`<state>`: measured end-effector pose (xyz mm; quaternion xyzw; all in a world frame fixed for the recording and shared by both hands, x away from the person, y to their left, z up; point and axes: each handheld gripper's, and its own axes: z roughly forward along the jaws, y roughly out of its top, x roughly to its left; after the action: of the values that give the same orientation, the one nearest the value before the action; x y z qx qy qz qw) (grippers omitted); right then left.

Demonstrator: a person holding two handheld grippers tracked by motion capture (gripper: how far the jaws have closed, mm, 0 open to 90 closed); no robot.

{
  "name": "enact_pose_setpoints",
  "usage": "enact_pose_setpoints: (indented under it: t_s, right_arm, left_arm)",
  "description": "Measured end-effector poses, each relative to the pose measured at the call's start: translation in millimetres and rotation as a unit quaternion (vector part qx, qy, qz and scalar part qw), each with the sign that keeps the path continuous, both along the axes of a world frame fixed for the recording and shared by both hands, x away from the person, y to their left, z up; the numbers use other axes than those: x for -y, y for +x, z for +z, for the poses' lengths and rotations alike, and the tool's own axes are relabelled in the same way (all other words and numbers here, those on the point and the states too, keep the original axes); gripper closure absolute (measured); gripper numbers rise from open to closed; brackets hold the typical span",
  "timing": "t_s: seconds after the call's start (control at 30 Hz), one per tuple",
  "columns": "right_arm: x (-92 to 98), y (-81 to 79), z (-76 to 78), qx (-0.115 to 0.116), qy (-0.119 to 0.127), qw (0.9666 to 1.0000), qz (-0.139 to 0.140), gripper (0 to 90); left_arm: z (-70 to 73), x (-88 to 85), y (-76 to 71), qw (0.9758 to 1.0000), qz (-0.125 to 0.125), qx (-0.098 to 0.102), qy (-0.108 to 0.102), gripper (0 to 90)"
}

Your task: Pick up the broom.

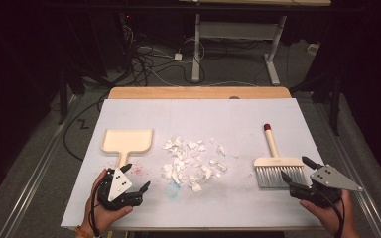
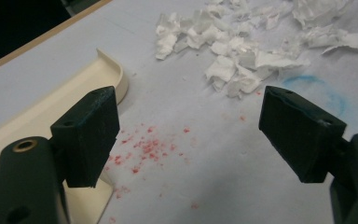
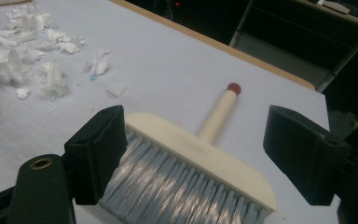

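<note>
- The left hand-held gripper (image 1: 138, 177) sits low at the near left of the worktop (image 1: 238, 119), with its jaws spread wide and nothing between them.
- In the left gripper view, the left jaw stands just over the near corner of the cream dustpan (image 2: 42, 116), and the bare sheet with red specks (image 2: 144, 149) shows in the gap.
- The dustpan (image 1: 127, 140) lies flat at the left of the worktop, its handle pointing toward the person, close to the left hand-held gripper.
- The right hand-held gripper (image 1: 297, 167) is at the near right, jaws also spread and gripping nothing.
- The brush (image 1: 276, 162) lies flat at the right of the worktop, grey bristles toward the person and its red-tipped handle pointing away.
- In the right gripper view, the brush (image 3: 191, 154) lies between the open jaws; the left jaw is right beside the bristles, and whether it touches them cannot be told.
- A pile of torn white paper scraps (image 1: 193, 161) lies in the middle of the worktop, between dustpan and brush.
- A faint blue ring mark (image 1: 171, 190) sits on the sheet just near the scraps.
</note>
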<state>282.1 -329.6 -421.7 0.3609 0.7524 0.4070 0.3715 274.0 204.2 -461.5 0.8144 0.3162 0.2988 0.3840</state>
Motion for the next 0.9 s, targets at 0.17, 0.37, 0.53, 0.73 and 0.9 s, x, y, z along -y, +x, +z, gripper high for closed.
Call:
enact_pose_setpoints:
  t_s: [0.17, 0.37, 0.53, 0.73, 0.9]
  right_arm:
    - [-2.0, -0.1, -0.8, 0.002, -0.003, 1.0000, 0.004, 21.9]
    - [-5.1, 1.8, 1.4, 0.004, -0.009, 1.0000, 0.001, 21.9]
    - [-6.2, 8.3, 3.6, 0.001, -0.007, 1.0000, -0.006, 21.8]
    - [-8.6, 24.5, 6.1, -0.004, -0.013, 0.9996, -0.024, 22.1]
    - [-6.2, 50.7, 5.7, -0.033, -0.011, 0.9983, -0.047, 25.8]
  left_arm:
    - [-1.0, 0.4, 0.9, 1.0000, 0.002, -0.004, 0.002, 19.6]
    - [-3.3, -0.4, -3.1, 0.9999, 0.007, -0.007, 0.010, 19.6]
    - [-3.3, -0.7, -6.0, 0.9998, 0.014, -0.015, 0.004, 19.6]
    - [-5.1, 3.3, -1.5, 0.9998, 0.008, -0.013, 0.013, 19.6]
    - [-8.5, 4.0, 1.7, 0.9996, 0.008, -0.021, 0.019, 19.6]
